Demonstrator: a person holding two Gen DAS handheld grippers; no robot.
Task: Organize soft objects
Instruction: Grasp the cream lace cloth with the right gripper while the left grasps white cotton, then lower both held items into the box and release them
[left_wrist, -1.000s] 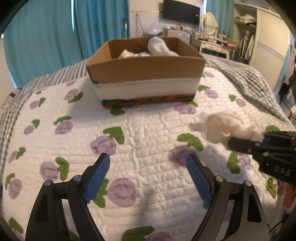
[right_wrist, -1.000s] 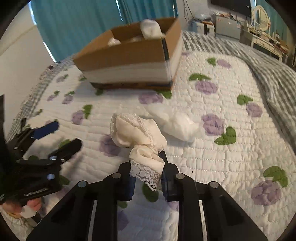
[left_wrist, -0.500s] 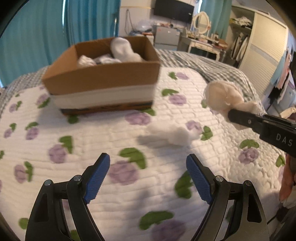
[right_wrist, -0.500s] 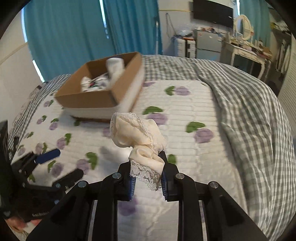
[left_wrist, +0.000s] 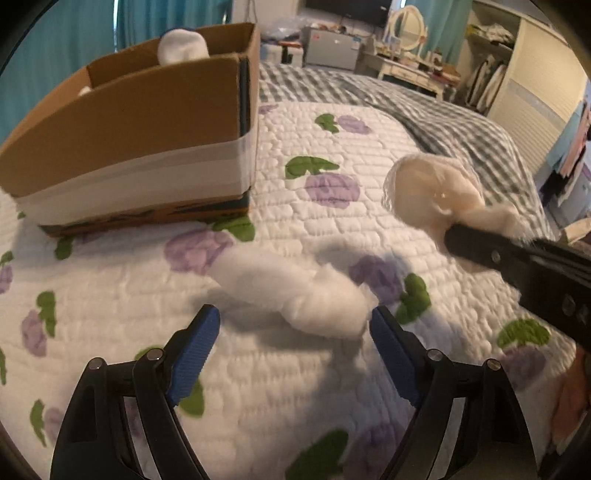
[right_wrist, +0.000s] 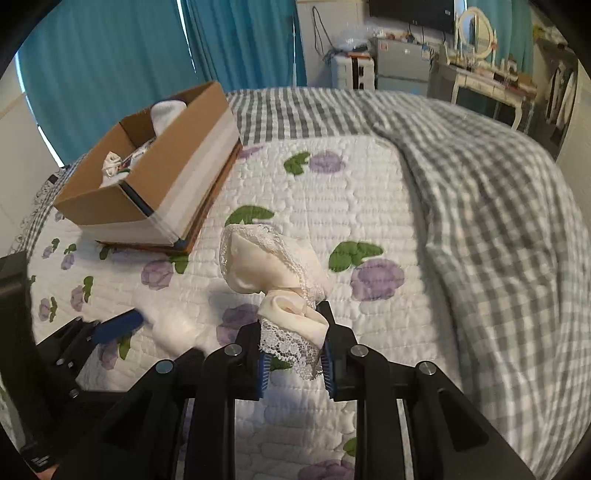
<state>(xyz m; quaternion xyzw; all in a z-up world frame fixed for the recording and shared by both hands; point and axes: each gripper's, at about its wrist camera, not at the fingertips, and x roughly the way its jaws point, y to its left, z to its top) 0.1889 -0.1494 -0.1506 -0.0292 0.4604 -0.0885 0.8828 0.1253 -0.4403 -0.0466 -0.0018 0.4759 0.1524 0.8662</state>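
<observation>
Two pickups are underway: the right gripper pinches a lace cloth above the bed. The left gripper, spread wide, frames a white sock; next, probably, it closes, then both go to the box.

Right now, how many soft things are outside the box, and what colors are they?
Cream: 1, the lacy cloth held in the right gripper.
White: 1, the fluffy bundle on the quilt by the open left gripper.
Total: 2.

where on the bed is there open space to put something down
Bare quilt lies between the cardboard box and the checked blanket. It is crowded near the white bundle, where the left gripper and right gripper meet.
</observation>
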